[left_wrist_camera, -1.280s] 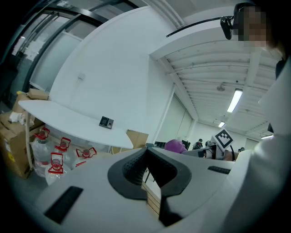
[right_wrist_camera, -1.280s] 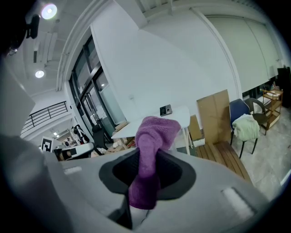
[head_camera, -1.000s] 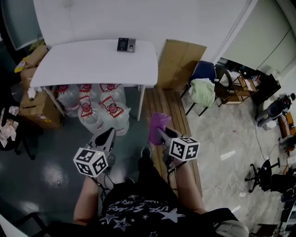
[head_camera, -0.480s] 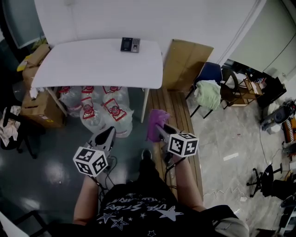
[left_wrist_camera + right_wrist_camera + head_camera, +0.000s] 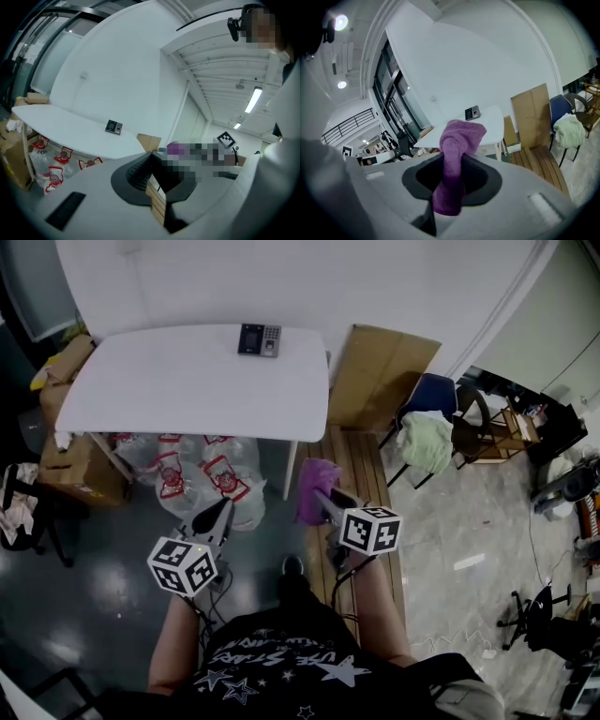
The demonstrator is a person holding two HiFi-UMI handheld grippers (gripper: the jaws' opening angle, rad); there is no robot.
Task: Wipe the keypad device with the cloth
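Observation:
The dark keypad device (image 5: 258,338) lies at the far edge of the white table (image 5: 169,390), well ahead of both grippers; it shows too as the keypad device (image 5: 113,126) and the keypad device (image 5: 472,112). My right gripper (image 5: 321,501) is shut on a purple cloth (image 5: 314,487), which sticks up between its jaws as the cloth (image 5: 457,159). My left gripper (image 5: 221,512) is held low beside it, jaws shut with nothing between them. Both grippers hang over the floor, short of the table.
Several water jugs (image 5: 202,470) stand under the table. Cardboard boxes (image 5: 70,460) sit at its left, and a cardboard sheet (image 5: 380,381) leans on the wall at its right. A wooden deck (image 5: 354,474) and a chair with a green cloth (image 5: 427,437) lie to the right.
The table and keypad device have shifted slightly lower and larger in the head view. Both grippers keep the same pose, and the cloth stays in the right one.

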